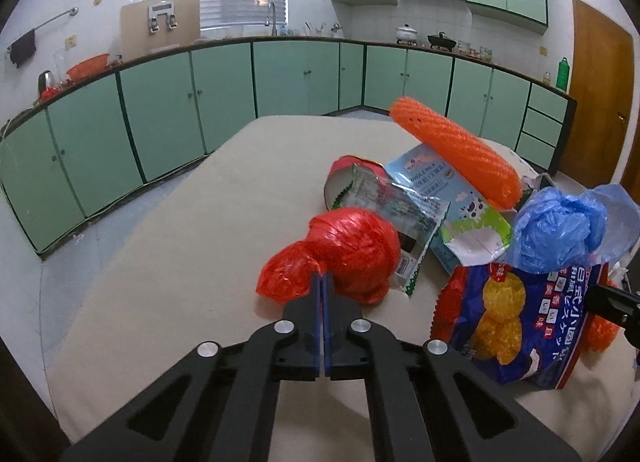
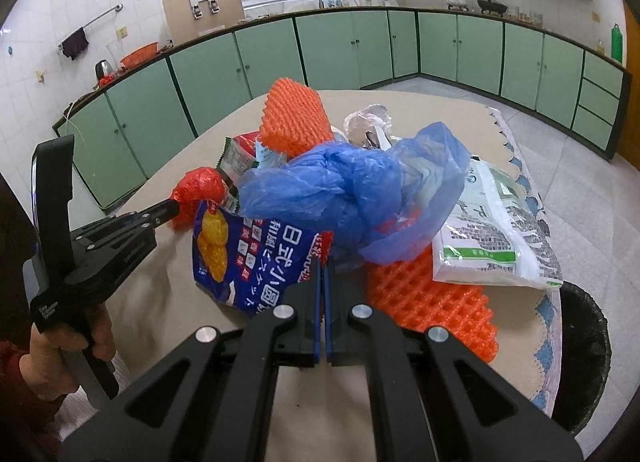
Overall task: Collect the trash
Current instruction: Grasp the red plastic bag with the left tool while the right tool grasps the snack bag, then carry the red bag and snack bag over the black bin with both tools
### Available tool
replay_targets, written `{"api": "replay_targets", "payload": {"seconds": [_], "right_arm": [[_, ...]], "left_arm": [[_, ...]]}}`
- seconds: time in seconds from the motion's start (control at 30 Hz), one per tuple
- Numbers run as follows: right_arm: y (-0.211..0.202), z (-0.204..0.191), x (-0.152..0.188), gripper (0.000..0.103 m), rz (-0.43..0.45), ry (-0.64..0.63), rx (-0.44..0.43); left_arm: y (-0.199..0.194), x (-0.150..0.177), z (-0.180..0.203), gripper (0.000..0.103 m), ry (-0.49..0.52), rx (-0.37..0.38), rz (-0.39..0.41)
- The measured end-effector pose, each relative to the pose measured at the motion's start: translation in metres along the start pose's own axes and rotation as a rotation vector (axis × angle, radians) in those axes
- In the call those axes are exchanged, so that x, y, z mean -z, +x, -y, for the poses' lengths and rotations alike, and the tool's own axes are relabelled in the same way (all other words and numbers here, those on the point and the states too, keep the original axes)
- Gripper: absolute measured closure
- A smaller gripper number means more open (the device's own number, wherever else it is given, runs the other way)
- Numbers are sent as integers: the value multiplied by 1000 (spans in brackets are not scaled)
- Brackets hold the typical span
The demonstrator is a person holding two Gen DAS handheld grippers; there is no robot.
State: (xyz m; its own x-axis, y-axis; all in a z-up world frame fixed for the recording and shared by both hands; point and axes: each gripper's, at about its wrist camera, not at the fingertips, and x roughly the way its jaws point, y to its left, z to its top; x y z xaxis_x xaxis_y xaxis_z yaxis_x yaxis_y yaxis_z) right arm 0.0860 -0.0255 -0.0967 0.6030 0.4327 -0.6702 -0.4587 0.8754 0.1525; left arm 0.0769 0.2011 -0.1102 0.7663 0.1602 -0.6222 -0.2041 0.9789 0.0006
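A heap of trash lies on the beige table [image 1: 192,246]. My left gripper [image 1: 322,276] is shut, its tips pinching a fold of the crumpled red plastic bag [image 1: 352,254]; the right wrist view shows the same grip [image 2: 173,206] on the red bag [image 2: 198,186]. My right gripper [image 2: 325,262] is shut on the red-trimmed edge of the blue snack bag [image 2: 240,258], which stands tilted up. From the left wrist view that snack bag [image 1: 516,322] meets the right gripper [image 1: 594,296] at its right edge. A blue plastic bag [image 2: 352,190] sits on top of the heap.
An orange foam net [image 1: 456,150] leans over a milk pouch [image 1: 448,190] and a torn silver wrapper [image 1: 396,202]. A second orange net [image 2: 432,302] and a white-green pouch [image 2: 492,238] lie at right. A black bin [image 2: 584,350] stands off the table's right edge. A person's hand [image 2: 52,350] holds the left gripper.
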Motion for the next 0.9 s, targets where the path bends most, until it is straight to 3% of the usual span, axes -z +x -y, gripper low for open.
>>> {"api": "replay_targets", "payload": {"seconds": [0.47,0.9], "right_arm": [[-38,-15,-4,102,70,-29,-47],[-99,-41,-4,103,188,-93,-75]], "left_arm": [[-52,-9,-4,102,-1,-19,49],[-114,-14,5,103,12,23,123]]}}
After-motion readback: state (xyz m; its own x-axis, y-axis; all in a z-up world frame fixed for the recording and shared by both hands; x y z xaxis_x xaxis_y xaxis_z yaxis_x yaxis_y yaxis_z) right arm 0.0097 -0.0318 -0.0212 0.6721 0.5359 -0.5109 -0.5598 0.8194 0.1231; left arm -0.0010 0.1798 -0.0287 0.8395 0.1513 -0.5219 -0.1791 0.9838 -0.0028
